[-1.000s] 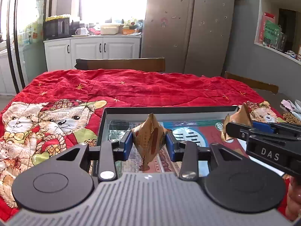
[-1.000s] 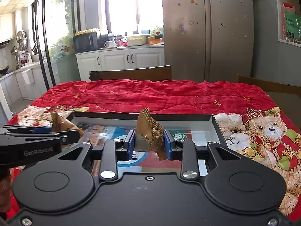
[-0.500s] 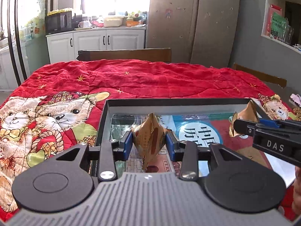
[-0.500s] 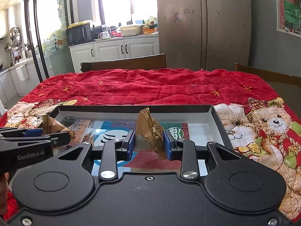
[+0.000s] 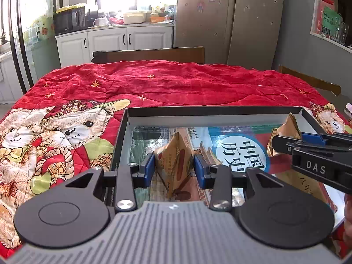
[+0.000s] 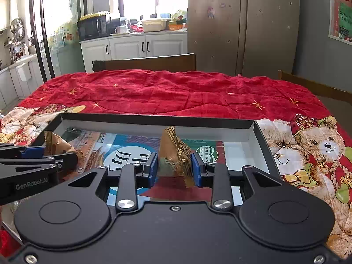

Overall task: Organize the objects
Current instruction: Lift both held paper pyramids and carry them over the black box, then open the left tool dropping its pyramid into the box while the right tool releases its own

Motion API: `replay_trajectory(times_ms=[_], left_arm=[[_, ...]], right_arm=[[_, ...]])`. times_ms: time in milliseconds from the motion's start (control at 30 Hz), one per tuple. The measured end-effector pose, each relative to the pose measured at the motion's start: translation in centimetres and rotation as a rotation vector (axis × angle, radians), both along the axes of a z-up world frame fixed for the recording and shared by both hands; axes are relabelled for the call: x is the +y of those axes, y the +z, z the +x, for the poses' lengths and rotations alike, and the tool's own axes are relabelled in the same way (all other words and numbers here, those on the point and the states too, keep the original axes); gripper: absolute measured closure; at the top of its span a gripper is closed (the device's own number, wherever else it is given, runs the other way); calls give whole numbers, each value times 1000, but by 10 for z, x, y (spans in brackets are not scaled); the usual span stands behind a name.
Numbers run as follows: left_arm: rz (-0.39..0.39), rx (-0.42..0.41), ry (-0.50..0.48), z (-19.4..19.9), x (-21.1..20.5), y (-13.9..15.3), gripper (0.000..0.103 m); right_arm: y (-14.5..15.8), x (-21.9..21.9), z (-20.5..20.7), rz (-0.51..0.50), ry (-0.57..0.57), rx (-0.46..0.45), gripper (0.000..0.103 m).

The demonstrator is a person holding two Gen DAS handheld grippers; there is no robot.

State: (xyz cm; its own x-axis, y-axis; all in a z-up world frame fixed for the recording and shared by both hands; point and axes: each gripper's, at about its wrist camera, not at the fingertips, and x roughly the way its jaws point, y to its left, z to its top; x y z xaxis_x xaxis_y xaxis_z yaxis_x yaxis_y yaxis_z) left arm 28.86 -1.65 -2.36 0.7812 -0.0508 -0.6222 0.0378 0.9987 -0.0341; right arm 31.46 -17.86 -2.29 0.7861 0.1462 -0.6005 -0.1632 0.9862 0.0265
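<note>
The left gripper (image 5: 173, 168) is pinching a tan snack packet (image 5: 176, 165) above the shallow box (image 5: 211, 111) on the tabletop. The right gripper (image 6: 175, 165) is clamping a gold packet (image 6: 173, 154) over the same box. Risk: both packets are crumpling in the grip, and if let go from this height they may bounce out.

Two tan foil snack packets, both pinched upright over the open black box (image 5: 220, 111). Left packet (image 5: 176, 160): pyramid-shaped, red oval print, crumpled, tip up, above the box's left part. Right packet (image 6: 173, 154): gold-striped, crinkled, seam edge up, above the middle. Box lies flat on the red quilt, printed sheet covering its floor
</note>
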Motion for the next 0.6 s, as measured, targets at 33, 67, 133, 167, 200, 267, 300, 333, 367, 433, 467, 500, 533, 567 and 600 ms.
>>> replay_trajectory(times_ms=[33,67,133,167,200,267,300,333,367,433,467,500,533,567,600], left_arm=[[6,3,0,1,-1,0,60],[9,8,-1,1,-1,-1,60],[14,18,-3,2,-1,-2,60],[16,19,-4,2,-2,-2,60],[19,20,-5,2,-2,-2,60],[31,22,-10,3,-3,-2,60],[38,23,-10,3,-4,-2,59],[43,24,-10,3,-5,-3,59],[49,26,-13,3,-6,-3,59],[49,31,-13,4,-6,-3,58],[47,35,-14,4,-6,-3,57],[46,39,-15,5,-5,-3,53],[46,40,-15,5,-5,-3,52],[46,40,-16,5,-5,-3,52],[45,38,-15,4,-5,-3,50]], right_arm=[[-1,0,1,-1,1,5,72],[-1,0,2,-1,1,11,72],[-2,1,4,-2,2,19,72],[-2,1,4,-3,2,23,72],[-3,1,5,-4,3,26,72],[-3,1,5,-8,2,31,72],[-3,1,6,-9,2,32,72],[-4,1,6,-10,3,35,72],[-4,1,7,-10,5,39,72],[-4,1,8,-8,6,47,71],[-4,1,8,-7,6,52,71],[-4,0,8,-6,6,53,71],[-4,0,9,-6,4,52,71],[-4,0,9,-6,4,51,71],[-3,0,8,-6,3,47,66]])
